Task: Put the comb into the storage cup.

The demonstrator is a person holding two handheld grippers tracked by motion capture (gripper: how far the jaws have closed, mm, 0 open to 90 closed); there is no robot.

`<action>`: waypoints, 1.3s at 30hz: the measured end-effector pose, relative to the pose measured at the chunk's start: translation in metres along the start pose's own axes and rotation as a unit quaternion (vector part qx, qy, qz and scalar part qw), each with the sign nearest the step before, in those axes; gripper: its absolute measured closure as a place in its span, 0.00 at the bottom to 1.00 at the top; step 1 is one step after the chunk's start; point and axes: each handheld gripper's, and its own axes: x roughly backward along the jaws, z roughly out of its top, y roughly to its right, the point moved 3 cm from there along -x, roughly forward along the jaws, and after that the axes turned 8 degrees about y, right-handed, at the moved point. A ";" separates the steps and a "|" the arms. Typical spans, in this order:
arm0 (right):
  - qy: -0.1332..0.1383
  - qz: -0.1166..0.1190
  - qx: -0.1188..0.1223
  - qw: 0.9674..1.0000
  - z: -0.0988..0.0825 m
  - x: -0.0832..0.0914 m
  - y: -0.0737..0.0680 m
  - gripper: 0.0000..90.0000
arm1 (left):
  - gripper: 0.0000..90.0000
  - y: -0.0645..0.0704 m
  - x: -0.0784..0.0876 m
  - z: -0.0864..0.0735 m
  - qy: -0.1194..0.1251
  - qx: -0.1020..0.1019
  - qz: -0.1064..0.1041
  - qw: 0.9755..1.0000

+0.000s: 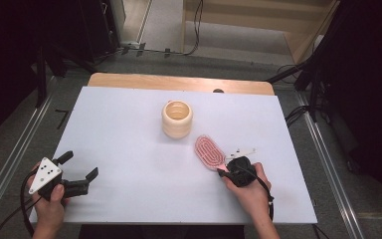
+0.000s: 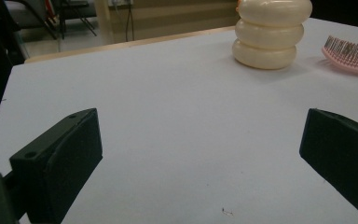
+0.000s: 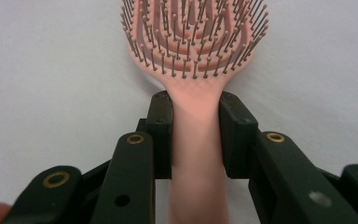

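While the left claw (image 1: 82,174) rests low at the near left corner of the white counter (image 1: 129,149), its two black jaws stand wide apart with nothing between them, and the person's left hand (image 1: 49,201) wraps its body from below. Seen from the left gripper view, the bare counter stretches ahead of those jaws toward a cream ribbed cup (image 2: 270,35) at the far right, with the bristled edge of a pink hairbrush (image 2: 352,56) just beyond it.

From the high view, the cup (image 1: 177,118) stands upright near the middle of the counter, toward the far side. Just to its right and nearer lies the hairbrush (image 1: 209,152), flat on the counter with bristles up, its head pointing far-left and its handle running near-right.

At the handle sits the right claw (image 1: 224,171), held by the person's right hand (image 1: 251,191). In the right gripper view the right claw (image 3: 195,135) has its jaws closed narrow on either side of the hairbrush (image 3: 196,56) handle, just below the head, pads against the pink plastic on both sides.
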 end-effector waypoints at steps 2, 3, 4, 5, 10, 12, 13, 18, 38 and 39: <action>0.012 0.009 -0.002 1.000 -0.001 0.000 0.001 0.75 | 0.00 0.000 0.000 0.000 0.000 0.000 0.000 1.000; 0.016 0.009 -0.003 1.000 0.000 0.001 0.001 0.75 | 0.00 -0.001 0.001 0.000 0.001 0.002 0.002 1.000; 0.021 0.012 -0.002 1.000 0.000 0.001 0.001 0.75 | 0.00 -0.001 0.001 0.000 0.002 0.003 0.001 1.000; 0.028 0.017 0.002 0.999 0.001 0.001 0.000 0.75 | 0.00 -0.001 0.001 0.001 0.003 0.004 0.002 1.000; 0.049 0.022 0.007 0.999 0.004 0.002 -0.004 0.75 | 0.00 -0.002 0.001 0.002 0.005 0.003 0.007 1.000; 0.058 0.025 0.008 0.998 0.005 0.003 -0.005 0.75 | 0.00 -0.002 0.002 0.003 0.003 0.004 0.006 1.000; 0.061 0.024 0.008 0.998 0.005 0.004 -0.005 0.75 | 0.00 -0.002 0.002 0.003 0.004 0.004 0.005 1.000; 0.092 0.032 0.017 0.995 0.009 0.010 -0.006 0.75 | 0.00 0.001 0.001 0.005 0.002 -0.004 0.003 1.000; 0.166 0.051 0.040 0.984 0.016 0.024 -0.018 0.75 | 0.00 0.019 0.000 0.023 0.013 -0.006 -0.014 1.000; 0.170 0.055 0.042 0.983 0.016 0.024 -0.018 0.75 | 0.00 0.020 0.000 0.024 0.013 -0.007 -0.015 1.000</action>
